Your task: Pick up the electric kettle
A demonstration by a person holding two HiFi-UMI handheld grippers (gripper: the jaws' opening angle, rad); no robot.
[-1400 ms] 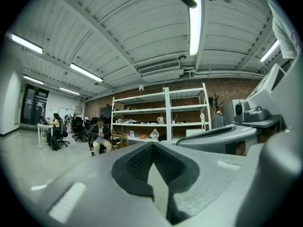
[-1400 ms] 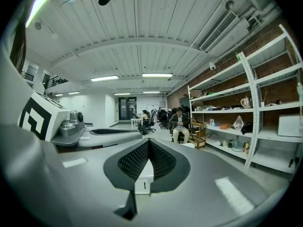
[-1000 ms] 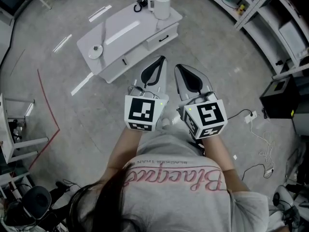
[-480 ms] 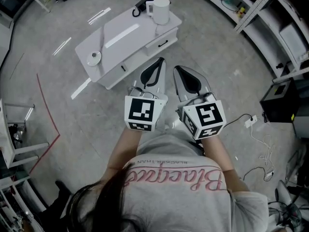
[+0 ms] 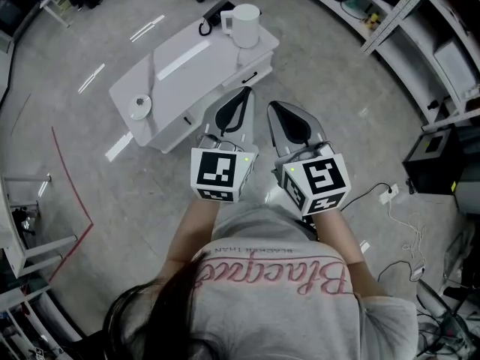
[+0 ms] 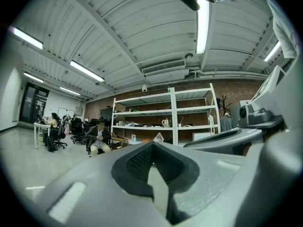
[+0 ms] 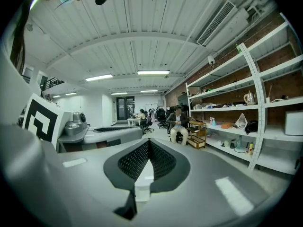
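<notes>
Standing at the far right corner of the tabletop (image 5: 187,73), the kettle (image 5: 244,24) is untouched. The left hand-held gripper (image 5: 243,96) and right hand-held gripper (image 5: 277,111) are held near the chest, jaws together, empty; judged a carrying posture before approach.

We counted two hand-held grippers: the left hand-held gripper (image 5: 243,94) and the right hand-held gripper (image 5: 274,106). Each bore one marker cube (image 5: 219,174), two in all. There was one counter (image 5: 187,77), and on it one electric kettle (image 5: 244,24) and one small round dish (image 5: 139,106). Two drawer handles (image 5: 252,74) showed on its front. One black box (image 5: 435,156) stood on the floor (image 5: 337,88).
</notes>
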